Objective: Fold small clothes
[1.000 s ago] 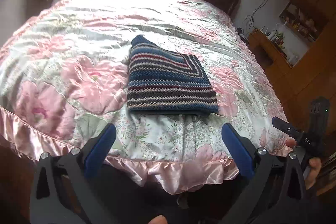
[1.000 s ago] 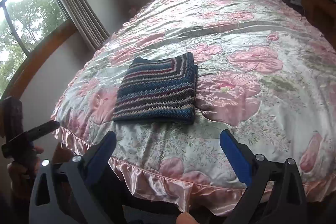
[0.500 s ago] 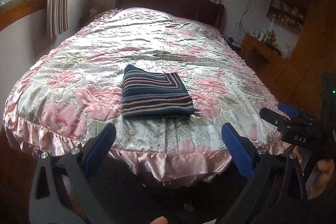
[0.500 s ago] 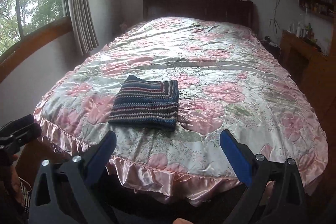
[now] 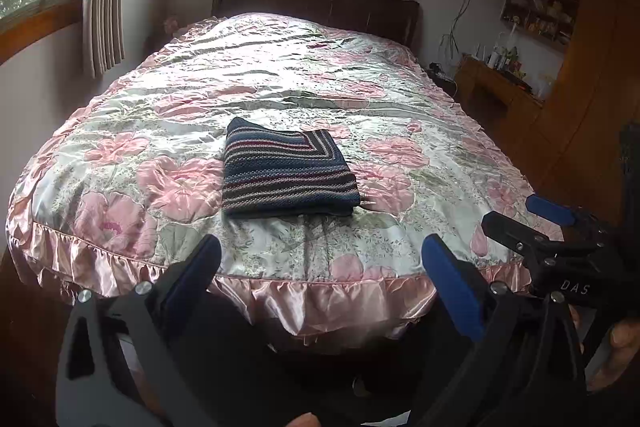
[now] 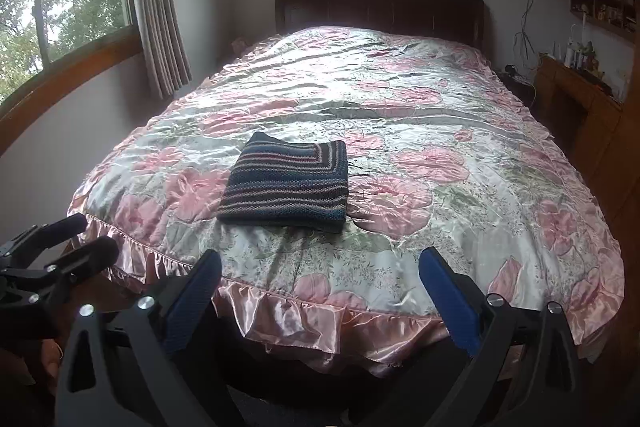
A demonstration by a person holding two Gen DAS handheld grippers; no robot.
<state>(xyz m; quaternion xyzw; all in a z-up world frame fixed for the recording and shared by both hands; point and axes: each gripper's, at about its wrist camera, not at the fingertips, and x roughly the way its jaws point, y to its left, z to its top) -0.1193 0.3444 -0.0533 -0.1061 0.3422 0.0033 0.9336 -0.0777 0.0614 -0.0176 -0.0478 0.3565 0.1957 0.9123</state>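
Observation:
A striped knit garment [image 5: 286, 175] in blue, grey and red lies folded into a neat rectangle near the foot of the bed [image 5: 120, 131]; the right wrist view shows it too [image 6: 286, 185]. My left gripper [image 5: 320, 263] hangs open off the foot of the bed, well short of the garment, nothing between its blue pads. My right gripper [image 6: 320, 275] is likewise open and empty, back from the bed's ruffled edge. Each view catches the other gripper at its side: the right one [image 5: 552, 227], the left one [image 6: 52, 251].
The bed carries a shiny pink floral bedspread with a ruffled hem [image 6: 320, 315]. A dark headboard [image 6: 380, 7] stands under a window. Curtains [image 6: 160, 7] hang at left. A wooden dresser [image 5: 500, 87] and shelves with small items line the right wall.
Both grippers have pulled back and risen away from the bed, so the folded garment looks smaller and farther off. The garment itself has not moved. Both stay open.

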